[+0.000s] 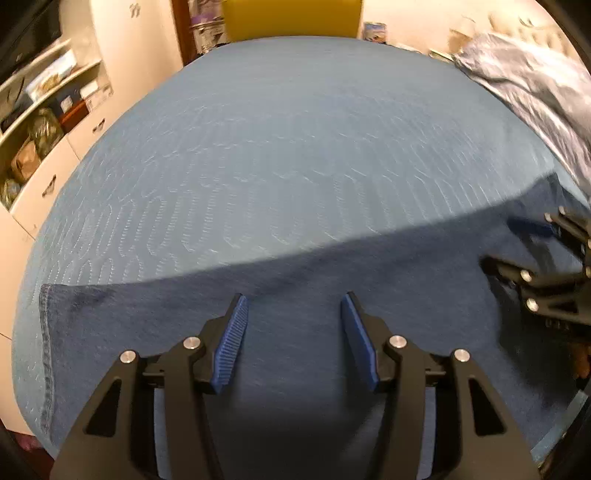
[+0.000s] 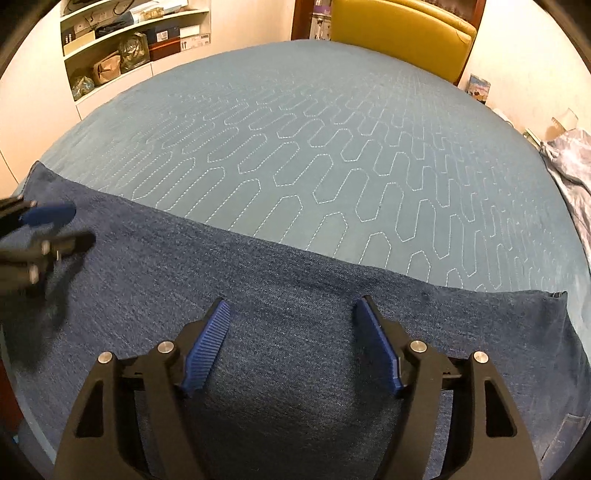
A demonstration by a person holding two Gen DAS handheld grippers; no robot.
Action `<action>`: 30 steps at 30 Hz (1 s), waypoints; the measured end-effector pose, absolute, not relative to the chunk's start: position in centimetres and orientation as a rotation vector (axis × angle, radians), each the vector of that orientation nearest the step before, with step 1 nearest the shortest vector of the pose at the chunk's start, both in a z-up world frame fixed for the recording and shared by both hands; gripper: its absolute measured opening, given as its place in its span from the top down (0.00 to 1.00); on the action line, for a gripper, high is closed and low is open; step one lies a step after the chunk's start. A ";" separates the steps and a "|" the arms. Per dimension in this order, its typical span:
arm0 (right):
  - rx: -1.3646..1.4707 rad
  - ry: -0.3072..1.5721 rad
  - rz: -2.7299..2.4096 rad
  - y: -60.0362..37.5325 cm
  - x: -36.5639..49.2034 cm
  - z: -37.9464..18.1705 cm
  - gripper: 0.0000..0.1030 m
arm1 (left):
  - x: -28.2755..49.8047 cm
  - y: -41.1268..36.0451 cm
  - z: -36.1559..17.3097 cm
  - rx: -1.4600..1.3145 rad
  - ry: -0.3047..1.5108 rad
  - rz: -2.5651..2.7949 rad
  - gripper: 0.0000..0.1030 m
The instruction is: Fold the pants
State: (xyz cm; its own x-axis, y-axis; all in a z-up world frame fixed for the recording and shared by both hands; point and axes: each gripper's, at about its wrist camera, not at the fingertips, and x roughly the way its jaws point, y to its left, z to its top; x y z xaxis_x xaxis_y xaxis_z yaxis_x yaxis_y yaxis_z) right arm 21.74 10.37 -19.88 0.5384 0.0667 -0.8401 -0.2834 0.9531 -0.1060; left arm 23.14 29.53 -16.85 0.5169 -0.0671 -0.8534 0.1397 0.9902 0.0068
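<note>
Pants (image 2: 288, 332) flat along bed (image 2: 295, 147) near edge. L gripper (image 1: 293, 299) + R gripper (image 2: 291, 304) jaws apart, nothing held. L view only: stitched hem (image 1: 46, 350). R view: far corner (image 2: 554, 299).

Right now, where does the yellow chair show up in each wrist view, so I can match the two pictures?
Left wrist view: the yellow chair sits at the top centre, beyond the far edge of the blue bedspread.
Right wrist view: the yellow chair is at the top, right of centre, again behind the bedspread.
Shared landmark: the pants lying across the near part of the bedspread in both views.
</note>
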 end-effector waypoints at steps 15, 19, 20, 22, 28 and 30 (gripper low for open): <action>-0.255 0.942 0.222 12.4 19.5 -17.0 0.28 | 9.3 53.9 -13.3 -0.587 0.780 0.255 0.67; -0.317 0.944 0.269 13.4 16.6 -17.3 0.28 | 4.8 55.5 -16.9 -0.738 0.798 0.238 0.84; -0.344 0.949 0.256 13.5 16.1 -17.8 0.28 | 4.3 54.9 -17.5 -0.758 0.804 0.212 0.84; -0.395 0.958 0.218 13.0 15.4 -19.1 0.27 | 4.4 53.8 -18.1 -0.767 0.825 0.179 0.84; -0.320 0.979 0.184 10.4 15.5 -19.8 0.15 | 7.7 49.6 -18.1 -0.626 0.864 0.174 0.78; -0.333 0.976 0.179 10.5 15.6 -19.7 0.15 | 8.1 49.5 -17.7 -0.650 0.848 0.165 0.75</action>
State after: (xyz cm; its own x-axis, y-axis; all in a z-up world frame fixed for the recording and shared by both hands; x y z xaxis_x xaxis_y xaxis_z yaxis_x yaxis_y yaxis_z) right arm 15.59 10.49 -19.75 0.5510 -0.0003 -0.8345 -0.2962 0.9348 -0.1959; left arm 8.08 49.51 -17.73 0.6614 -0.1153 -0.7411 -0.3848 0.7960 -0.4673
